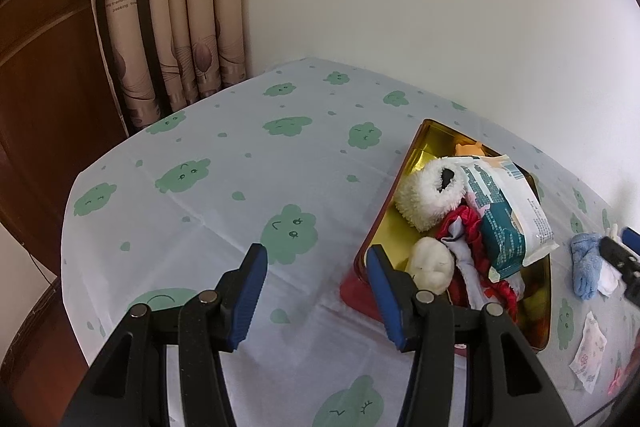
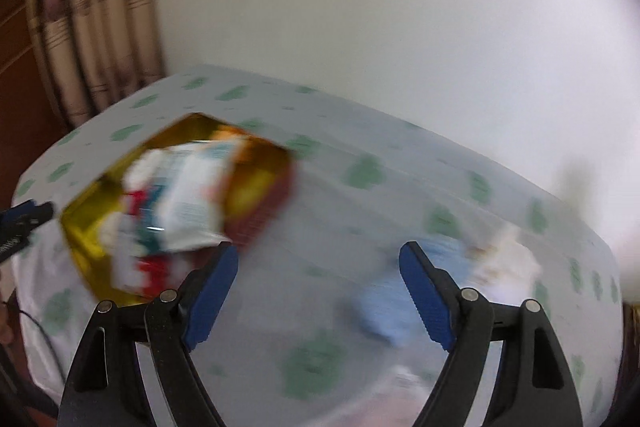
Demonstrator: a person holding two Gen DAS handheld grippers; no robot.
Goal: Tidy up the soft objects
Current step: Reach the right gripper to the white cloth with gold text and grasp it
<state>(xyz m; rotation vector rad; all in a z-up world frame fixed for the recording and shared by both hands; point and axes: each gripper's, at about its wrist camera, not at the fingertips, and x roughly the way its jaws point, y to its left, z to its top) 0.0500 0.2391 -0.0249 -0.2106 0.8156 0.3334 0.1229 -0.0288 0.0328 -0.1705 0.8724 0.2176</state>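
A gold tin (image 1: pixel 390 235) with red outer walls stands on the table, right of my left gripper (image 1: pixel 317 249), which is open and holds nothing. In the tin lie a fluffy white piece (image 1: pixel 424 199), a white plush (image 1: pixel 432 267), red cloth (image 1: pixel 464 223) and a teal-and-white packet (image 1: pixel 512 215). A light blue sock (image 1: pixel 586 267) lies on the cloth to the right of the tin, with my right gripper (image 1: pixel 622 255) next to it. The right wrist view is blurred. There my right gripper (image 2: pixel 318 247) is open and empty, with the blue sock (image 2: pixel 380 311) by its right finger and the tin (image 2: pixel 80 235) at left.
A tablecloth (image 1: pixel 240 195) with green cloud prints covers the table, which meets a white wall at the back. Patterned curtains (image 1: pixel 180 7) and dark wood furniture stand at left. A small flowered sachet (image 1: pixel 588 355) lies near the front right. Something white (image 2: pixel 504 263) lies beyond the sock.
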